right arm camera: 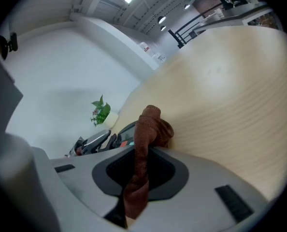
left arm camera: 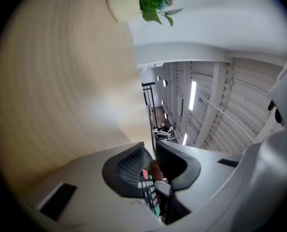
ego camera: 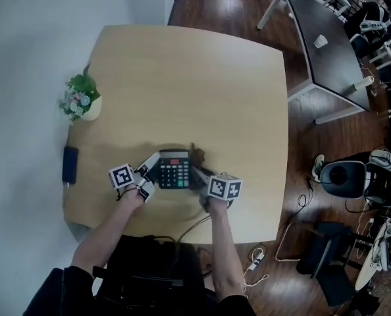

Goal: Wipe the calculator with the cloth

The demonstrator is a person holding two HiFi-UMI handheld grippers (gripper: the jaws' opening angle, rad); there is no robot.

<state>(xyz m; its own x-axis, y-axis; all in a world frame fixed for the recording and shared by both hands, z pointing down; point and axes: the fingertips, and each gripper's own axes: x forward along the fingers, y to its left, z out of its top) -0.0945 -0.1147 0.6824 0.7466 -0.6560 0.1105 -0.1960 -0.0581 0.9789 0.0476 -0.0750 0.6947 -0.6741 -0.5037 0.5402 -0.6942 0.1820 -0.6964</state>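
We read the wipe as about to start. The left gripper (left arm camera: 153,164) pinches the calculator (ego camera: 174,171) by its left side, lower centre of the head view. The right gripper (ego camera: 199,176) is clamped on the brown cloth (right arm camera: 150,127), bunched just beside the calculator's right edge. Next, we judge, drag the cloth across the keys while the left holds firm. The table (ego camera: 202,84) edge runs near below; open wood above, plant (ego camera: 81,99) well apart at left.

The left gripper (ego camera: 153,168) and right gripper (ego camera: 197,174) are grey with dark pads (left arm camera: 126,170). Behind each pair of jaws sits a black-and-white marker cube (ego camera: 122,176). The sleeves (ego camera: 58,287) are black.
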